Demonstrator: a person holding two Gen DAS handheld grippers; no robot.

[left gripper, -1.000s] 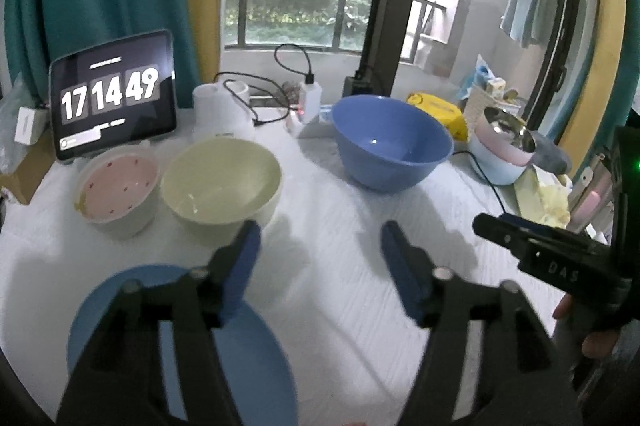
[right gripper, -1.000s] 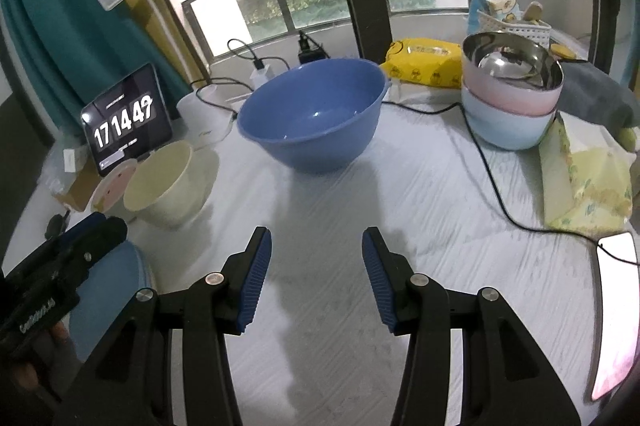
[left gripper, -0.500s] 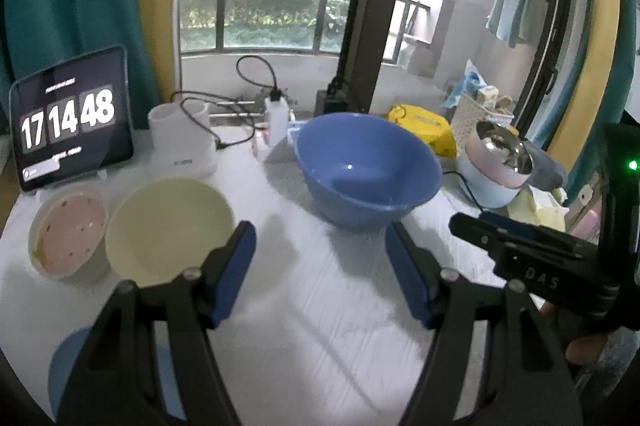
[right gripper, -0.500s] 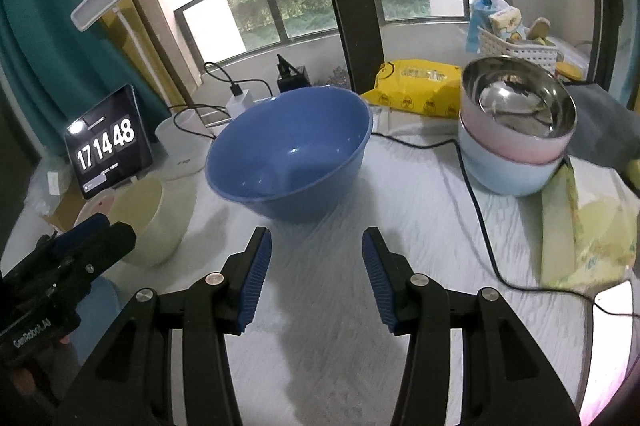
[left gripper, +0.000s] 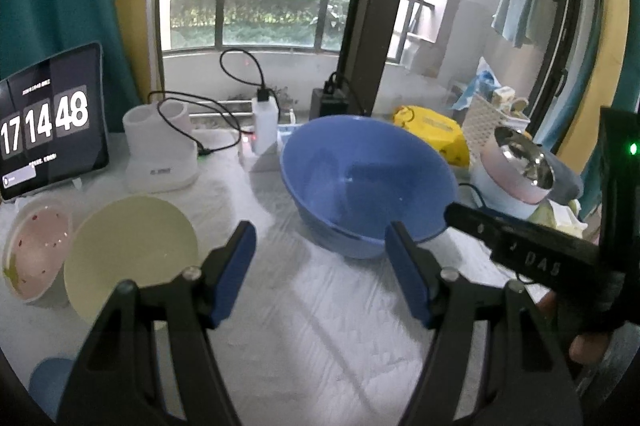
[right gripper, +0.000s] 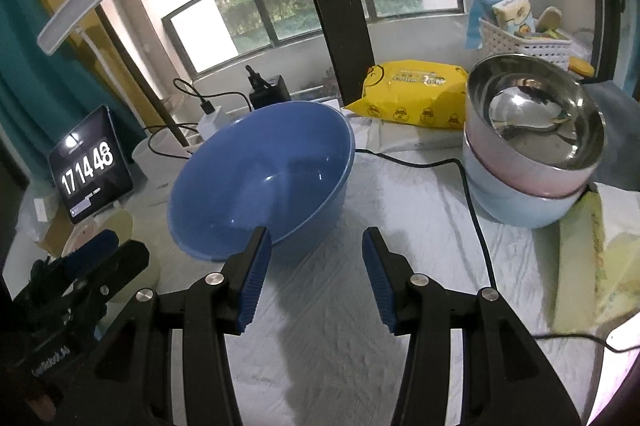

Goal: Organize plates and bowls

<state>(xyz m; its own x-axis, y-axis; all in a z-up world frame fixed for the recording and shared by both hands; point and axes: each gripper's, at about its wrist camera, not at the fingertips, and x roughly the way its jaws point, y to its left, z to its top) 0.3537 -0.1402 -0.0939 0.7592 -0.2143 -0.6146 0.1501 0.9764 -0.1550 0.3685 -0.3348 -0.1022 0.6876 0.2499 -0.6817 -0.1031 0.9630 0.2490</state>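
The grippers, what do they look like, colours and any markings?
Both the left gripper and the right gripper have black angular fingers with silver pivot bolts and ribbed blue pads. The right one's body shows white lettering and a green light.

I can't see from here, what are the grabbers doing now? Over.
Left tool open, empty. Right tool open, empty. Big blue bowl just ahead, untouched. Black cable lies right of it.
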